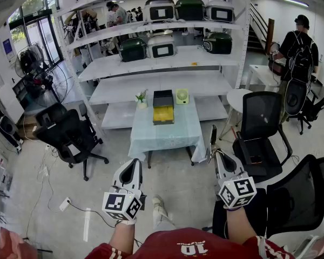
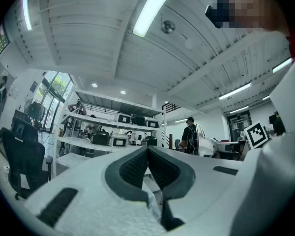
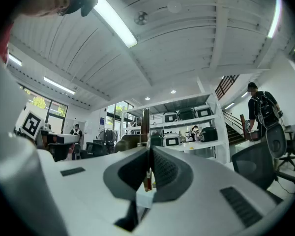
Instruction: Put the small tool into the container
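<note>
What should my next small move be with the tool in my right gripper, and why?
Probably step forward and carry the right gripper toward the container on the table. The small tool is clamped between its fingers, but the container sits well ahead of it, likely beyond reach from here.

The right tongs (image 3: 148, 154) are matt white plastic with dark ribbed pads (image 3: 168, 171).

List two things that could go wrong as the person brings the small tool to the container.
1. The right tongs pinch the thin small tool near one end; its long shaft might pivot or slip out while walking.
2. The container sits on the table well ahead, with a black chair beside the route; the protruding shaft could snag.
</note>
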